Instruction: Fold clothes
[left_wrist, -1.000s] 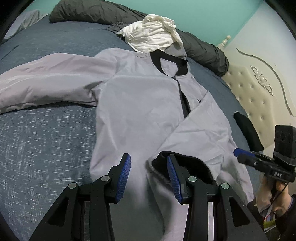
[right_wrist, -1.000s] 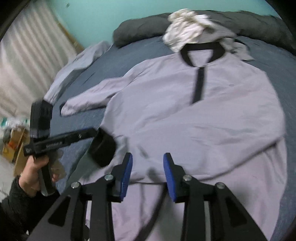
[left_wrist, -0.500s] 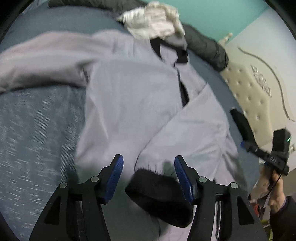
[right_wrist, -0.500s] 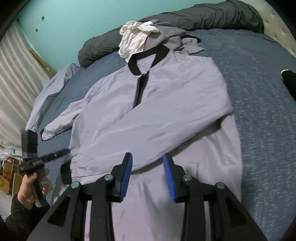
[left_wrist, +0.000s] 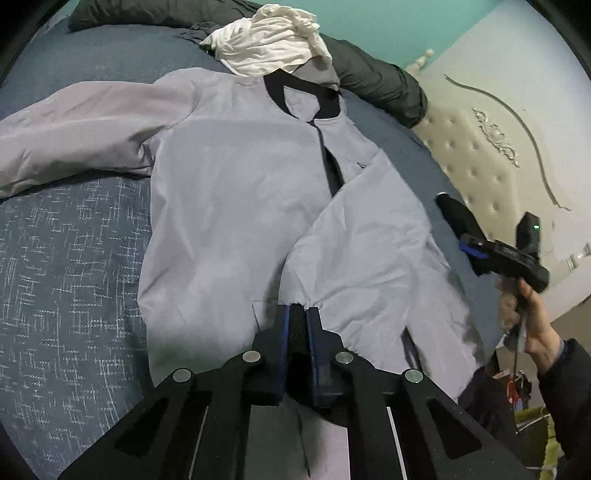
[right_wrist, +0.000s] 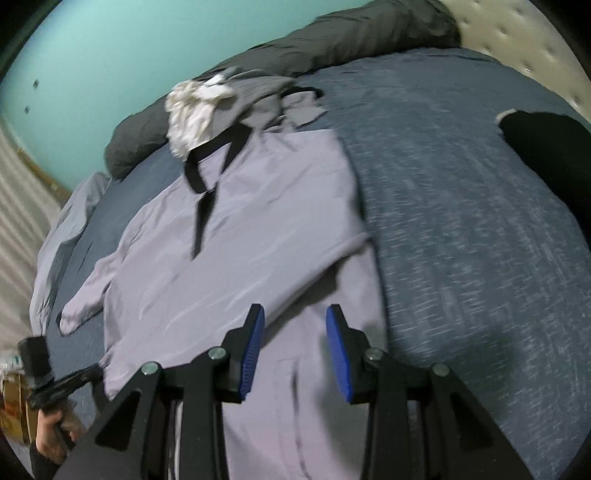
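Blue bed (left_wrist: 66, 258), one grey jacket (left_wrist: 229, 192), perhaps two garments piled.

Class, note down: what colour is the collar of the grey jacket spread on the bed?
Black. The collar of the jacket shows best in the left wrist view.

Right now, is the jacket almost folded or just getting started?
Just getting started. Done: one sleeve of the grey jacket already lies folded across its front. In hand: the left tool is closing on that sleeve's black cuff, while the right tool hangs open over the hem, holding nothing. Left: the other sleeve is spread out on the bed, and the body isn't folded yet.
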